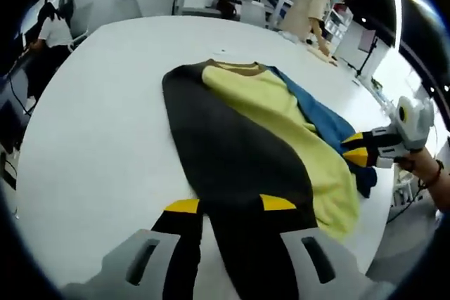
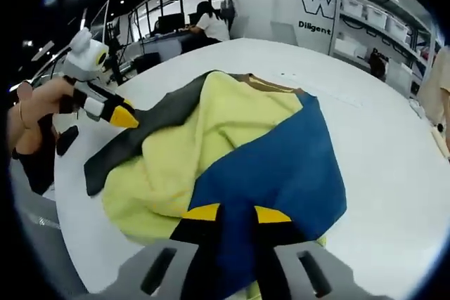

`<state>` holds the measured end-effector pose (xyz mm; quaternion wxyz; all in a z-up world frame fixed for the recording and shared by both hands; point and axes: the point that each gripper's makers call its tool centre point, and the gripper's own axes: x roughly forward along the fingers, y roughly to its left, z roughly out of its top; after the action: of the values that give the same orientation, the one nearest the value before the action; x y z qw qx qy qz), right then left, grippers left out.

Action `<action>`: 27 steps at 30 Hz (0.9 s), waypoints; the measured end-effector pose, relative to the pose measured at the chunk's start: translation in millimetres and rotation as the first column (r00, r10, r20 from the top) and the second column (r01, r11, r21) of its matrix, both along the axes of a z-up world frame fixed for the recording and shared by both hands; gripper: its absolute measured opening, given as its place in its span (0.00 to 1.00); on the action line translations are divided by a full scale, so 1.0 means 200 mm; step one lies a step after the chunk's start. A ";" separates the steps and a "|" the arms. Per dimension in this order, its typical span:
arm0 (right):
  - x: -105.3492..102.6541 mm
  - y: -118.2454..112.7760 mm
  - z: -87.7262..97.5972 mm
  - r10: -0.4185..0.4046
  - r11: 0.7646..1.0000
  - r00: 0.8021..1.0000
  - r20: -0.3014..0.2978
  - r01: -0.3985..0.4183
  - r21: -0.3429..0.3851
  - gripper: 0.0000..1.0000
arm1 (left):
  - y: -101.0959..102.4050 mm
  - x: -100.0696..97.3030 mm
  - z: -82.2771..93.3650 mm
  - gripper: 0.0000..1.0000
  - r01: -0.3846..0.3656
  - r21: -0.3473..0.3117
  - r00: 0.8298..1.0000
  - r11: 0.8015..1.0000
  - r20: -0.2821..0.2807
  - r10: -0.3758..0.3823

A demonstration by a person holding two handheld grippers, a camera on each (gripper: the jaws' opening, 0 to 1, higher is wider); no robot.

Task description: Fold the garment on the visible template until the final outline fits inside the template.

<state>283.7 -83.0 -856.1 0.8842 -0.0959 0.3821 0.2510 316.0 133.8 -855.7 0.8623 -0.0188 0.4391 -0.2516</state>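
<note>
Your white table [image 1: 98, 103] carries the garment [image 1: 267, 117], a yellow, dark grey and blue piece lying partly folded at its middle. Your left gripper [image 1: 230, 205] has its jaws closed on the grey edge; your right gripper [image 2: 228, 214] pinches the blue panel.

The right gripper [image 2: 228, 214] is pinching the garment's [image 2: 232, 152] blue panel near the white table's [image 2: 380, 138] close edge, while the left gripper [image 2: 125, 116] is hovering at the dark sleeve.
</note>
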 end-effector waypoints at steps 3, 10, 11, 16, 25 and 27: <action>0.00 -0.01 -0.01 -0.004 1.000 1.000 0.001 0.004 -0.014 0.00 | 0.01 -0.01 -0.01 0.14 0.010 0.018 1.000 1.000 -0.001 -0.010; -0.01 -0.02 -0.02 -0.007 1.000 1.000 -0.012 0.007 0.008 0.00 | 0.00 -0.05 -0.02 0.02 0.021 0.019 1.000 1.000 -0.011 -0.021; -0.01 -0.02 -0.02 -0.005 1.000 1.000 -0.012 0.005 0.008 0.00 | 0.00 -0.04 -0.02 0.01 0.019 0.016 1.000 1.000 -0.012 -0.019; -0.01 -0.02 -0.02 -0.027 0.999 0.999 -0.021 0.028 0.036 0.00 | 0.03 -0.04 0.00 0.01 0.009 -0.002 1.000 1.000 -0.005 -0.009; -0.01 -0.04 -0.02 -0.043 0.998 0.999 -0.021 0.043 0.038 0.00 | 0.16 -0.01 0.08 0.01 -0.050 -0.025 0.999 0.998 0.008 0.050; -0.01 -0.04 -0.02 -0.045 0.998 0.999 -0.023 0.046 0.039 0.00 | 0.22 0.00 0.08 0.01 -0.067 -0.002 0.998 0.998 0.007 0.067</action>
<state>282.5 -91.1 -859.9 0.8871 -0.0669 0.3891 0.2392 315.5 178.5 -839.3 0.8717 -0.0333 0.4350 -0.2230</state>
